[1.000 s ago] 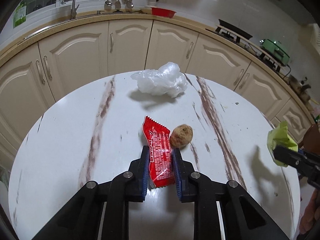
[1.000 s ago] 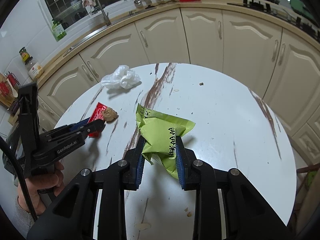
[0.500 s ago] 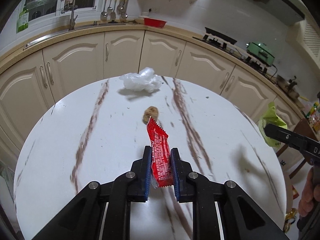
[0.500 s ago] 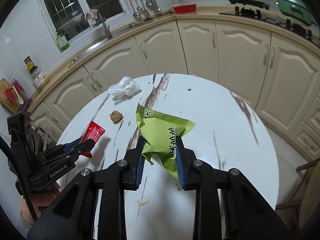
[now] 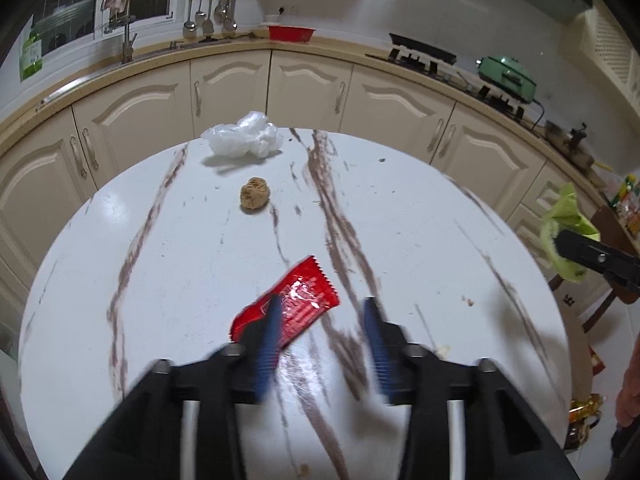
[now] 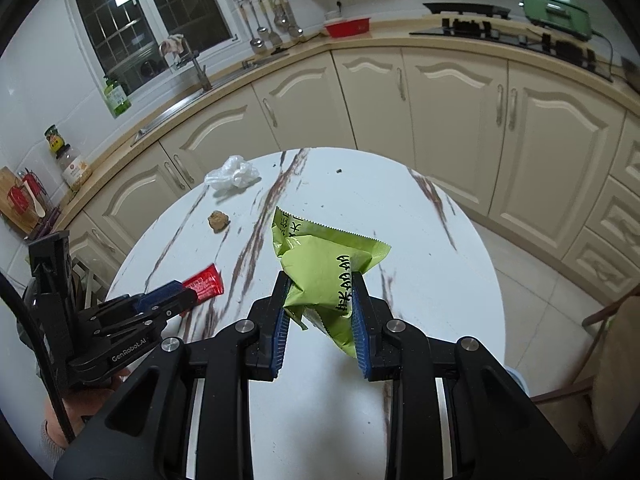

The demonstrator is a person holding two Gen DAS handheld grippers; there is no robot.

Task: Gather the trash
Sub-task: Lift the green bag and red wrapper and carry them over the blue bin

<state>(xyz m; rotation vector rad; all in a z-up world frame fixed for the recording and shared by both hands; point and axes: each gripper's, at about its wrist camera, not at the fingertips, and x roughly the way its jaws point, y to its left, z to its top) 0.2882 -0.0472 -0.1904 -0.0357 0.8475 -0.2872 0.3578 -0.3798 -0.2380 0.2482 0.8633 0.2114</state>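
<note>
And the left tool (image 5: pixel 322 320) had just sprung its jaws apart, standing wide, the shiny red snack wrapper (image 5: pixel 298 304) loose by its left finger low in the frame, over the round white marble-veined table (image 5: pixel 420 216). The right tool (image 6: pixel 319 312) clamped narrow on the crumpled green snack bag (image 6: pixel 326 268) at centre frame. Up the table sat a brown crumpled lump (image 5: pixel 254 199), and beyond it a white plastic bag (image 5: pixel 242 140) near the far edge
</note>
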